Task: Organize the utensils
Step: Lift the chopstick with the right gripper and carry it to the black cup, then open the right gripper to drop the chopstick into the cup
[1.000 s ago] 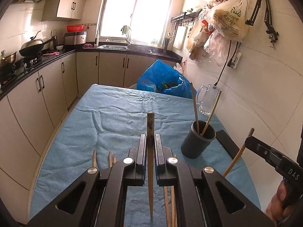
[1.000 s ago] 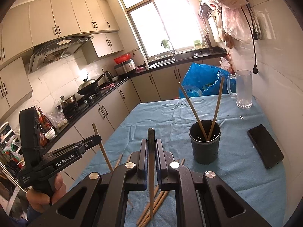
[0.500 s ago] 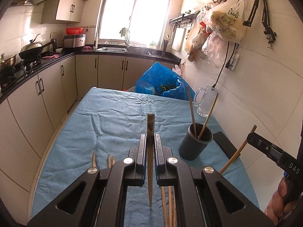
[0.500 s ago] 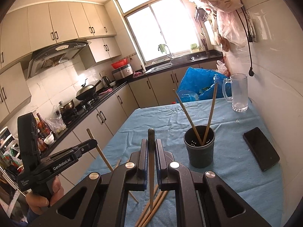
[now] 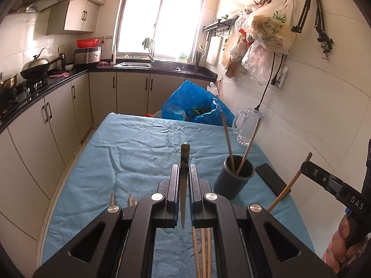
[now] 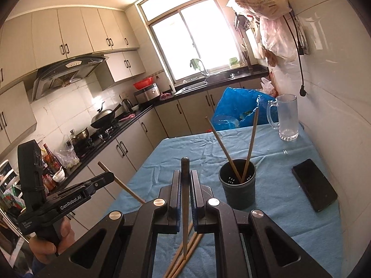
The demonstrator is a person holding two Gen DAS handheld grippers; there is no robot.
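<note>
Two chopsticks being gripped above the blue-covered surface.

Each hand-held gripper is clamping one chopstick: the left hand-held gripper on a chopstick, the right hand-held gripper on another chopstick. Two more are leaning in the dark holder; several, perhaps three, are lying loose below. A phone is lying nearby.

Black plastic left gripper and right gripper, silver screws, white lettering.

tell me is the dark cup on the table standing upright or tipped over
Upright. The dark cup stands on its base on the blue cloth, open mouth up, with two chopsticks leaning out of it.
</note>
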